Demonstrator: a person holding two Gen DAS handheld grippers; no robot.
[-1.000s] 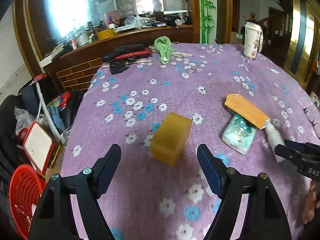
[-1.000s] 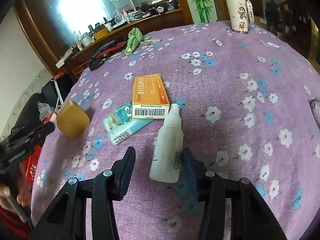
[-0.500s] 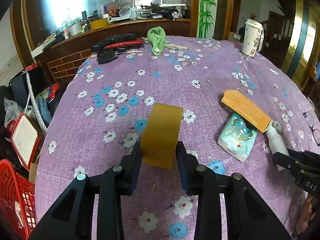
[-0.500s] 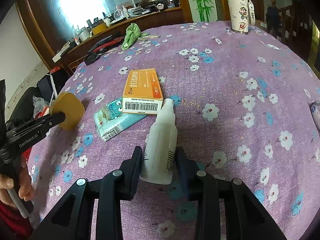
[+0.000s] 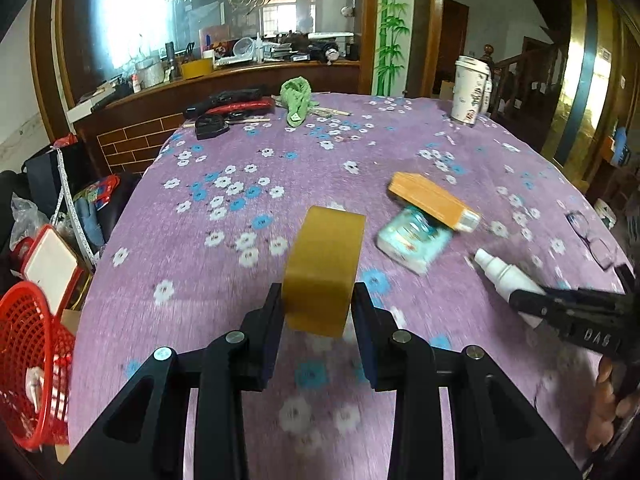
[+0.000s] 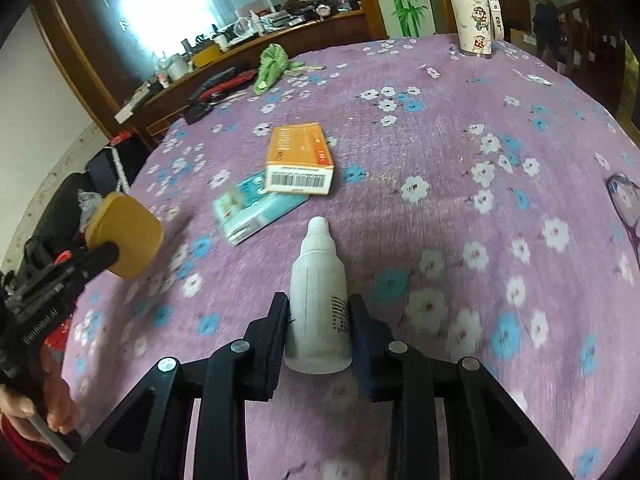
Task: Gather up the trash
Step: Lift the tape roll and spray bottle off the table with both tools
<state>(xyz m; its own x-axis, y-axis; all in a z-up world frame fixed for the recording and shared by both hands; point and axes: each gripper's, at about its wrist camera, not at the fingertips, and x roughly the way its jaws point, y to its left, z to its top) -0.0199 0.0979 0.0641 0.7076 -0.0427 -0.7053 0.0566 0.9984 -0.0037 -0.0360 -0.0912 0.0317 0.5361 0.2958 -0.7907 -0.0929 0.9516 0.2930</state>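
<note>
My left gripper (image 5: 318, 316) is shut on a yellow-brown tape roll (image 5: 324, 268) and holds it above the purple flowered tablecloth (image 5: 280, 160). My right gripper (image 6: 319, 330) is shut on a white plastic bottle (image 6: 318, 300), lifted off the cloth. The tape roll also shows in the right wrist view (image 6: 126, 236), and the bottle in the left wrist view (image 5: 504, 276). An orange box (image 6: 300, 156) lies partly on a teal tissue pack (image 6: 256, 208) mid-table.
A red basket (image 5: 28, 364) stands on the floor left of the table. A white lidded cup (image 5: 470, 90), a green cloth (image 5: 298, 98) and black and red items (image 5: 228, 106) sit at the far edge. Glasses (image 5: 592, 236) lie at the right.
Both grippers closed, the left on the tape roll and the right on the bottle, and both have lifted them off the cloth.
</note>
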